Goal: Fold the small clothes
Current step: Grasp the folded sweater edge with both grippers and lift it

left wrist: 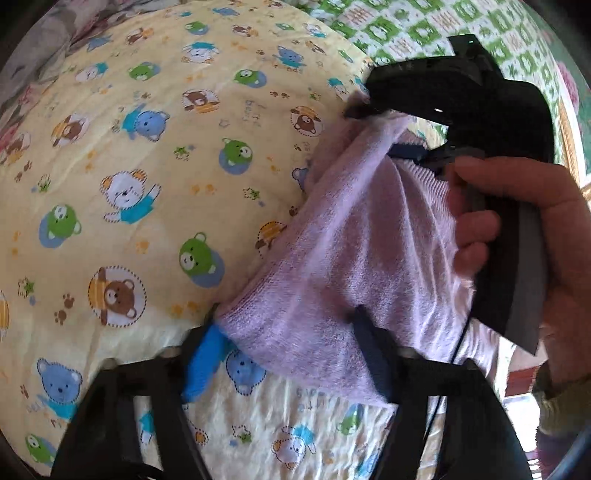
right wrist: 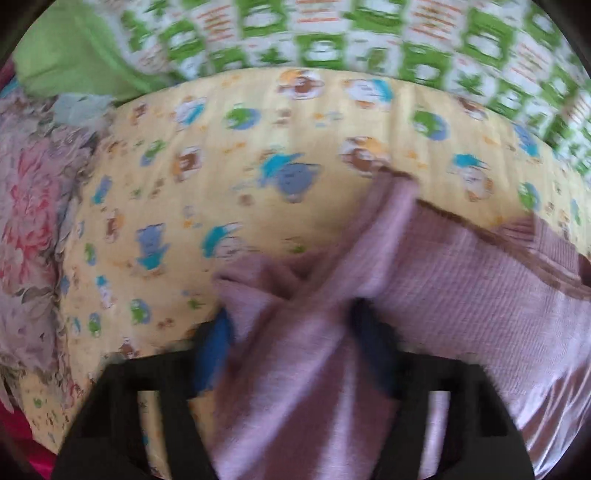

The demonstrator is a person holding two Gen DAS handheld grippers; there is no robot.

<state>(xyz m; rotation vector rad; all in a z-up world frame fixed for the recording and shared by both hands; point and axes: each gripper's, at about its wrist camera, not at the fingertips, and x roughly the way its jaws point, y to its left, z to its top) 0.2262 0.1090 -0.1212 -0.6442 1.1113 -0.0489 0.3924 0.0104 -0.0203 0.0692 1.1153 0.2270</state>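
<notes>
Lilac garment (left wrist: pixel 343 258) pinched by left gripper (left wrist: pixel 291 336) and right gripper (right wrist: pixel 295 332); best kept taut, lowered evenly onto bear-print sheet (left wrist: pixel 147 166).

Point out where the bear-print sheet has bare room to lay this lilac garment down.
Free: the bear-print sheet left of the lilac garment, bordered by the floral bedding and green-checked quilt. Crowded: the right, where both grippers hold the garment.

A yellow bear-print sheet (left wrist: pixel 155 177) covers the near bed surface. Beyond it, far right, lies a green-and-white patterned quilt (left wrist: pixel 413 33), and a pink floral cloth (right wrist: pixel 29 206) sits at left.
</notes>
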